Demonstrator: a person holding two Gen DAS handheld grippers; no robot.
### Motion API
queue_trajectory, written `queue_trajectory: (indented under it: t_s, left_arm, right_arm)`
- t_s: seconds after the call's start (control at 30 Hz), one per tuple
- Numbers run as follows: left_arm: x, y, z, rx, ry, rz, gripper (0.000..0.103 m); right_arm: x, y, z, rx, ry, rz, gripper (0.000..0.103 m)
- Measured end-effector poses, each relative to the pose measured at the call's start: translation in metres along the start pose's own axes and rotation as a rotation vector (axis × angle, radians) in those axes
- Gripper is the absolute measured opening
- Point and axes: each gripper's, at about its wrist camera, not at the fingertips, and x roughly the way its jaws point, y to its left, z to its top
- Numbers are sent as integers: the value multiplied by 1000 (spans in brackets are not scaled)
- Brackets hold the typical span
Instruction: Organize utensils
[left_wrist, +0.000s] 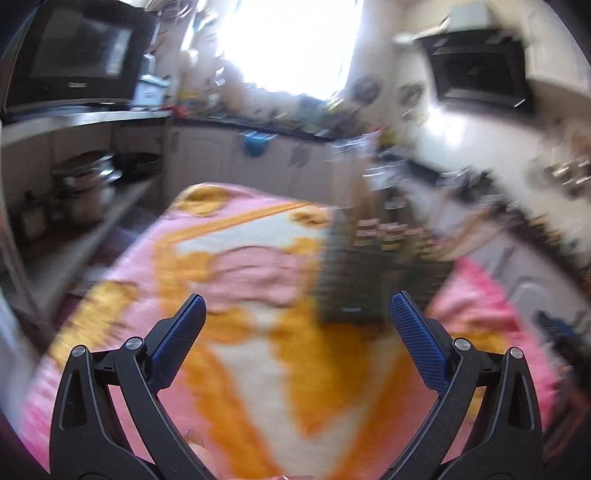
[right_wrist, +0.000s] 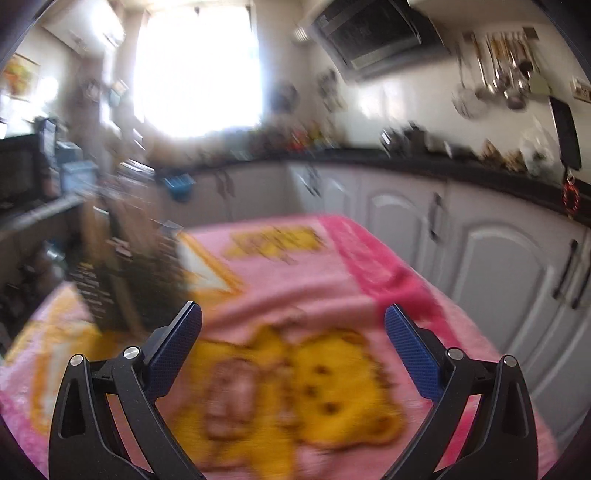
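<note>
Both views are blurred by motion. A dark mesh utensil holder (left_wrist: 373, 266) stands on a table covered by a pink and orange blanket (left_wrist: 258, 280); several light handles poke out of its top. In the right wrist view the dark mesh utensil holder (right_wrist: 122, 273) stands at the table's left side. My left gripper (left_wrist: 298, 306) hangs open above the blanket, the holder ahead and to the right of it, nothing between its blue pads. My right gripper (right_wrist: 293, 314) is open too, over the blanket (right_wrist: 295, 332), with the holder off to its left.
White cabinets (right_wrist: 480, 266) under a black counter run along the right of the table. A shelf with steel pots (left_wrist: 85, 188) and a black microwave (left_wrist: 77, 55) lies to the left. Ladles hang on the wall (right_wrist: 495, 70). A bright window (right_wrist: 199, 70) lies ahead.
</note>
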Motion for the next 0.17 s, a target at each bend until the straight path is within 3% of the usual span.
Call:
queue_trajectory:
  t_s: [0.17]
  left_arm:
    - [80, 49, 5, -4, 209, 196, 93]
  right_arm:
    - [93, -37, -1, 24, 320, -90, 97]
